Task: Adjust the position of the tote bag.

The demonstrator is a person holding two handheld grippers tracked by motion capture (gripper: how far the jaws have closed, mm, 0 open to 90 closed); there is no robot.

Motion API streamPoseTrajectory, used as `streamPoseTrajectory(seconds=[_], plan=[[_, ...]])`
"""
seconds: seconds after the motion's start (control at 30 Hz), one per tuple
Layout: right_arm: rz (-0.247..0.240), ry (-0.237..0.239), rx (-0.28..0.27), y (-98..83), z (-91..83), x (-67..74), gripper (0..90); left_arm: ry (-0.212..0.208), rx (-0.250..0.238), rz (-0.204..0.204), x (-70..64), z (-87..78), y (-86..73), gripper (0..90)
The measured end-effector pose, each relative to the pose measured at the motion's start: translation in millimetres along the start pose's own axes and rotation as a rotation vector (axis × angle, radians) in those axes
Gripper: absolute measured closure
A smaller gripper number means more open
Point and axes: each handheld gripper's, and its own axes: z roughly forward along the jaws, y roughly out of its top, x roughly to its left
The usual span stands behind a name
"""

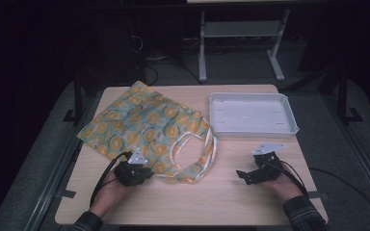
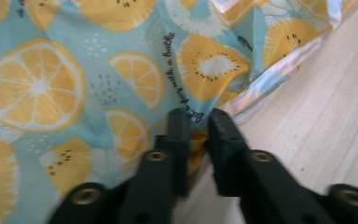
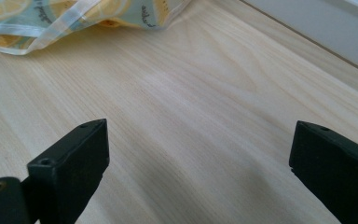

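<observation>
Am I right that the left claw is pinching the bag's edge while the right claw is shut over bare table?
Not quite. The right claw is open: in the right gripper view its jaws stand wide apart over the bare table. The rest holds: the left claw is pinching the edge of the fruit-print bag, as the left gripper view shows.

High view: fixed above the near edge, looking forward and down over the whole table (image 1: 212, 192). Left gripper view: very close on the fruit-print bag (image 2: 74, 70), apparently angled down. Right gripper view: low across bare tabletop. All three share the bag's edge.
</observation>
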Motion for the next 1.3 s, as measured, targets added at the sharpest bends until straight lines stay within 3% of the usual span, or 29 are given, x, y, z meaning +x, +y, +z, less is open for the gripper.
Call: streamPoseTrajectory(seconds=[0.17, 0.4, 0.67, 1.03, 1.3], plan=[[-0.003, -0.001, 0.003, -0.1, 0.1, 1.1, 4.2, -0.026, 0.015, 0.004, 0.5, -2.5, -0.5, 87.8], [-0.006, 0.003, -0.002, -0.2, -0.8, 1.6, 4.7, -0.078, 0.013, -0.008, -1.2, -12.2, -6.8, 88.4], [-0.014, 0.01, 0.012, 3.2, -2.4, 2.9, 4.5, -0.103, 0.02, -0.029, -3.0, -29.5, -22.7, 88.4], [-0.038, 0.058, 0.014, 18.8, -3.9, 10.5, 11.4, -0.098, 0.022, -0.057, -7.3, -50.7, -44.4, 88.3], [-0.036, 0.103, 0.014, 40.9, 12.2, 18.9, 14.9, -0.085, 0.027, -0.102, -4.3, -67.6, -70.2, 88.1]])
